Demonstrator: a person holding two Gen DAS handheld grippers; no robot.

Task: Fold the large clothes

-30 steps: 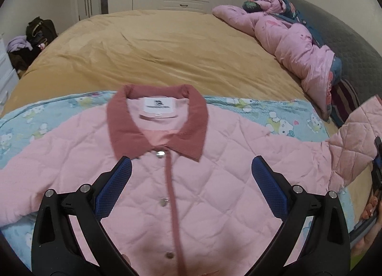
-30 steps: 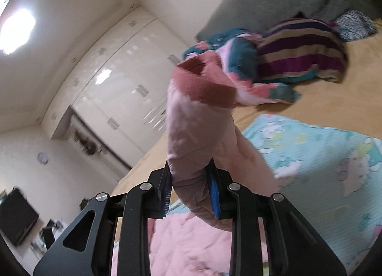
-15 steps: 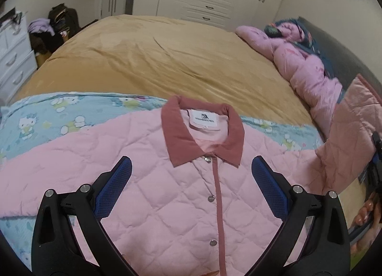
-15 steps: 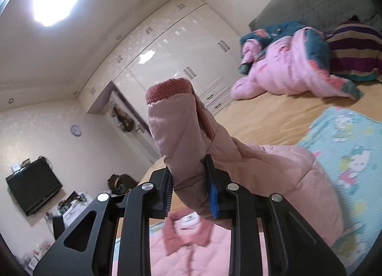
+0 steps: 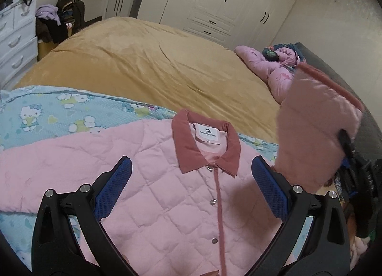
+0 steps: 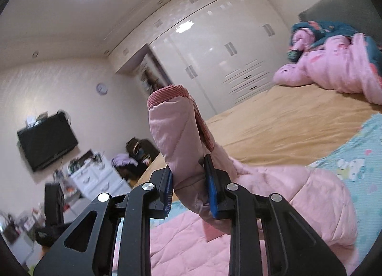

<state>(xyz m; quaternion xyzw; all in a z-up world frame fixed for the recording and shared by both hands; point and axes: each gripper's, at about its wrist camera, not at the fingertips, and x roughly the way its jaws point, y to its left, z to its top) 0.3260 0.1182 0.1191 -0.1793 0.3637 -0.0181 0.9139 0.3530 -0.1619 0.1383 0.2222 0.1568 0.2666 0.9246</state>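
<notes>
A pink quilted jacket [image 5: 148, 180] with a dusty-red collar [image 5: 188, 137] lies front up and snapped shut on a blue cartoon-print sheet [image 5: 59, 113] on the bed. My left gripper [image 5: 191, 180] is open and empty, hovering over the jacket's chest just below the collar. My right gripper [image 6: 188, 183] is shut on the jacket's right sleeve [image 6: 176, 132] near its red cuff and holds it lifted above the jacket body. The lifted sleeve [image 5: 315, 132] also shows at the right in the left wrist view.
The bed has a tan cover [image 5: 155, 66]. A heap of pink and teal bedding [image 5: 274, 66] lies at the far right by the dark headboard [image 5: 372, 137]. White wardrobes [image 5: 214, 1], a white dresser [image 5: 16, 44] and bags [image 5: 69, 13] stand beyond the bed.
My right gripper has carried the sleeve up and inward, toward the jacket's body. My left gripper's view has shifted so the collar now sits further right between the fingers.
</notes>
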